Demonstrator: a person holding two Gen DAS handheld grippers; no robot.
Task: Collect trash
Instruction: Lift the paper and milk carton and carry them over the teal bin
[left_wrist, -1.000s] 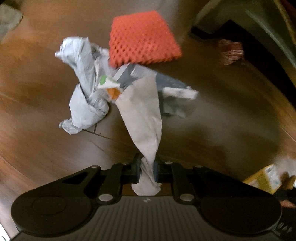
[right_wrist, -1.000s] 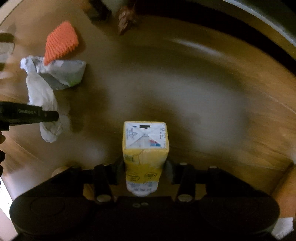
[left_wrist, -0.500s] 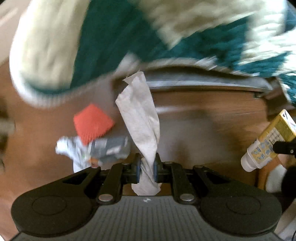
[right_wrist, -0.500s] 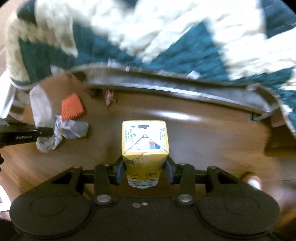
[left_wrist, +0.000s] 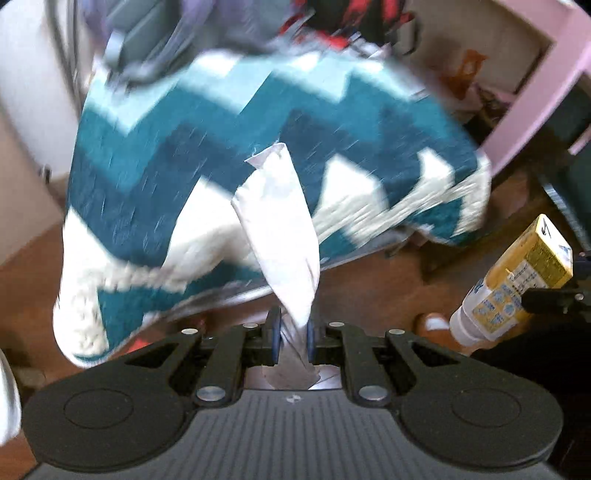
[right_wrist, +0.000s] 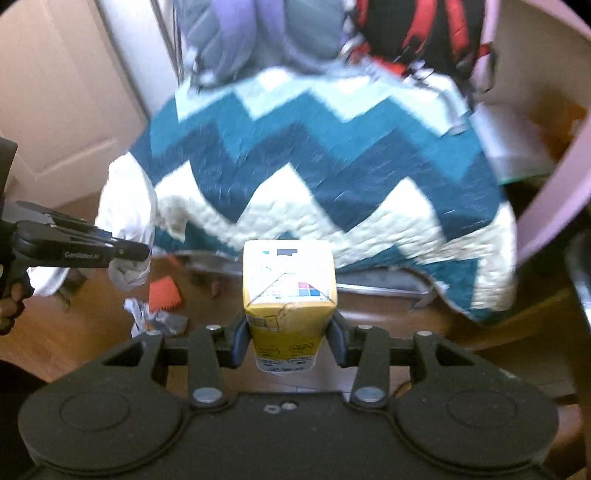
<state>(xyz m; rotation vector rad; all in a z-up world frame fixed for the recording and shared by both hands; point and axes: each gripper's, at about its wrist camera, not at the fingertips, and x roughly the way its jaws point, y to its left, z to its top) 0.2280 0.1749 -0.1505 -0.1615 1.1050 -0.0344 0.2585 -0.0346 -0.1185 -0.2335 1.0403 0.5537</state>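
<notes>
My left gripper (left_wrist: 291, 341) is shut on a crumpled white paper (left_wrist: 280, 229) and holds it up in the air. My right gripper (right_wrist: 290, 341) is shut on a yellow drink carton (right_wrist: 288, 295), also lifted; the carton shows at the right in the left wrist view (left_wrist: 513, 284). In the right wrist view the left gripper (right_wrist: 129, 254) with the paper (right_wrist: 127, 273) is at the left. On the wooden floor (right_wrist: 110, 314) below lie an orange mesh piece (right_wrist: 164, 295) and a crumpled grey-white wrapper (right_wrist: 155, 319).
A chair draped with a teal and white zigzag blanket (right_wrist: 332, 177) fills the view ahead, with bags (right_wrist: 258, 33) hung behind it. A pink panel (right_wrist: 554, 192) stands at the right and a white door (right_wrist: 62, 103) at the left.
Both grippers have risen and tilted up from the floor with their loads. The orange mesh and the wrapper have dropped low in view; the blanket and room now fill the frames.
</notes>
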